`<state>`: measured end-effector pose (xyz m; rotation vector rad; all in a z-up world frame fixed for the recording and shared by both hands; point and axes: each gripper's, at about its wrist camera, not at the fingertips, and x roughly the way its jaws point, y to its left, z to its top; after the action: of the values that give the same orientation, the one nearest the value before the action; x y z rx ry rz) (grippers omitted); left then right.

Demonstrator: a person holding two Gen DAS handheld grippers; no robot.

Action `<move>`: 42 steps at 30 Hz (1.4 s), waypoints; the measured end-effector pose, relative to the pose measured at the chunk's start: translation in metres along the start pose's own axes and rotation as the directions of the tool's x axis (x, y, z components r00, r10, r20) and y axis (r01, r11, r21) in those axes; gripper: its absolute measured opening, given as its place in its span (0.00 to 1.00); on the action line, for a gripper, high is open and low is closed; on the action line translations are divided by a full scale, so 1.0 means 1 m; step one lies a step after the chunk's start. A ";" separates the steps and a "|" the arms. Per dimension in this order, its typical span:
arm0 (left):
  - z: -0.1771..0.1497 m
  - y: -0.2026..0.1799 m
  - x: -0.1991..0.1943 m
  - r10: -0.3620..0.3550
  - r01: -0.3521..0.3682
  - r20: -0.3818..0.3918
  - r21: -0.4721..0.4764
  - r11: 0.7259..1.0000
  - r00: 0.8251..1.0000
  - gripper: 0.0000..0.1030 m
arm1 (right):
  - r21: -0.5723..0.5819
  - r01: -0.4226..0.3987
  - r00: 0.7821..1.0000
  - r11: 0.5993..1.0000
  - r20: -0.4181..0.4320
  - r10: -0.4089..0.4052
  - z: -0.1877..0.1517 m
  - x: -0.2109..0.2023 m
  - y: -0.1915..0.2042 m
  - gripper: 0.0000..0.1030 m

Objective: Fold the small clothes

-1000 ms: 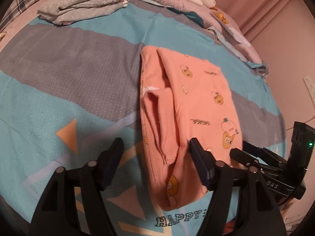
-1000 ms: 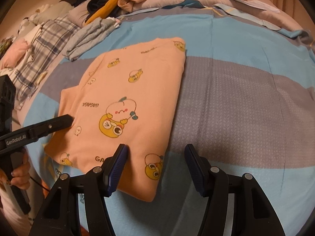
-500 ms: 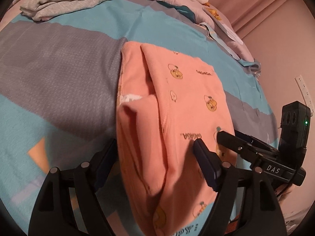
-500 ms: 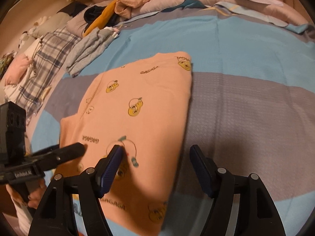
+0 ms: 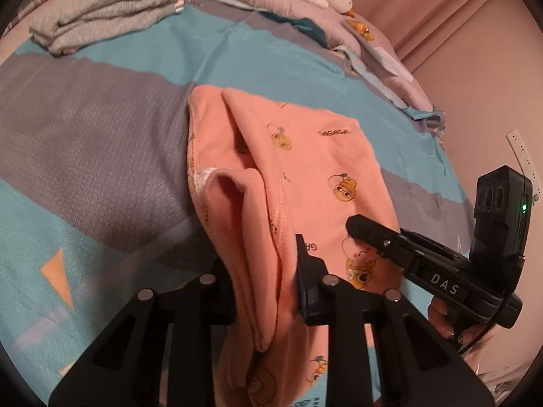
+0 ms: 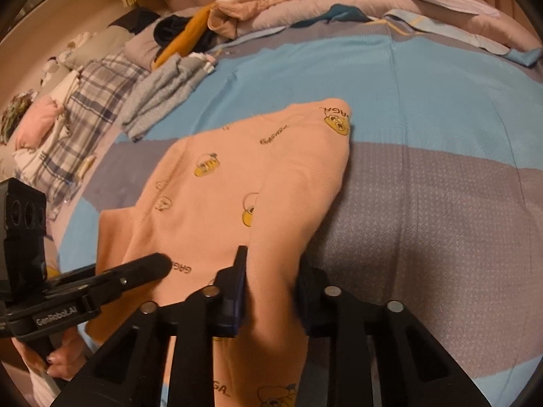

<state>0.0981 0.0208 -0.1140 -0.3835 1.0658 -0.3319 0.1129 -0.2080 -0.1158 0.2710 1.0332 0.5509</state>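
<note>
The peach garment (image 5: 315, 169), half folded, lies mid-bed on the striped blue and grey bedspread (image 5: 101, 156); the left claw (image 5: 264, 288) and right claw (image 6: 271, 291) are each closing on its near edge, cloth bunched between the jaws. This looks like the grasp for the next fold, which calls for lifting both corners together and carrying them over evenly. Grey folded clothes (image 5: 101, 3) sit further up the bed, beside a pink wall.
</note>
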 end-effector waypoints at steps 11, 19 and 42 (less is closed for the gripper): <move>0.007 -0.056 -0.006 -0.038 0.033 0.043 0.097 0.995 0.998 0.23 | 0.001 0.046 0.991 0.999 0.128 -0.045 0.006 -0.052 -0.019 0.23; 0.010 -0.091 0.017 -0.051 0.047 0.025 0.158 0.986 0.998 0.24 | 0.046 0.099 0.980 0.994 0.168 -0.105 0.003 -0.065 -0.045 0.23; 0.004 -0.095 0.024 0.057 -0.061 0.027 0.156 0.986 0.998 0.77 | 0.144 0.169 0.974 0.975 0.126 -0.188 -0.011 -0.066 -0.073 0.42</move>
<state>0.1046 -0.0731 -0.0873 -0.2137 1.0192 -0.3552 0.0992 -0.3058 -0.1062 0.3257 0.9486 0.2962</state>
